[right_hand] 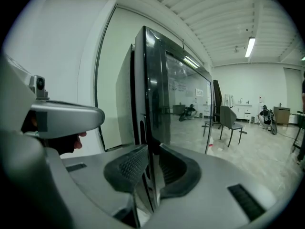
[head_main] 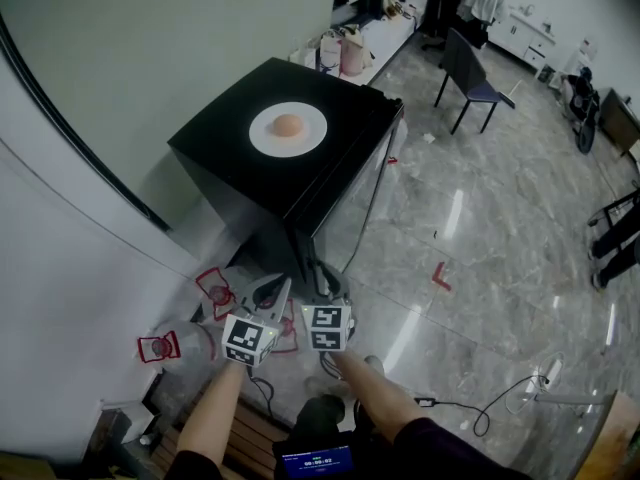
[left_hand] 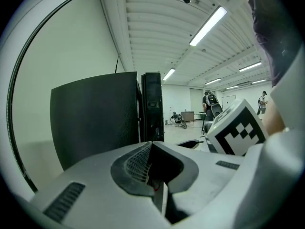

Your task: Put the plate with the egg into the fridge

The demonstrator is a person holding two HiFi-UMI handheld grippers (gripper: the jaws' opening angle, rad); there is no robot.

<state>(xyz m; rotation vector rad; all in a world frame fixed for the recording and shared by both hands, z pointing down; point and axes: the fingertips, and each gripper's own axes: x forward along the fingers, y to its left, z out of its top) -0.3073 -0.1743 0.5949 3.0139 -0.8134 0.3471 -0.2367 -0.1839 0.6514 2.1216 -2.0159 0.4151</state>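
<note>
A white plate (head_main: 288, 129) with a brown egg (head_main: 288, 124) rests on top of a low black fridge (head_main: 220, 148). Its glass-fronted door (head_main: 352, 203) faces right. Both grippers are low in front of the fridge's near corner. My right gripper (head_main: 322, 286) has the door's front edge (right_hand: 151, 104) running between its pads (right_hand: 127, 166), which close on it. My left gripper (head_main: 272, 290) sits just left of it, by the fridge's dark side (left_hand: 95, 113). Its jaws (left_hand: 151, 144) are together with nothing between them.
Red-rimmed clear containers (head_main: 215, 290) (head_main: 160, 346) lie on the floor left of the grippers. A dark chair (head_main: 470, 78) stands beyond the fridge on the shiny floor, with a red tape mark (head_main: 440, 276) nearer. A cable (head_main: 480, 413) trails at lower right. A counter with bags (head_main: 345, 48) is behind.
</note>
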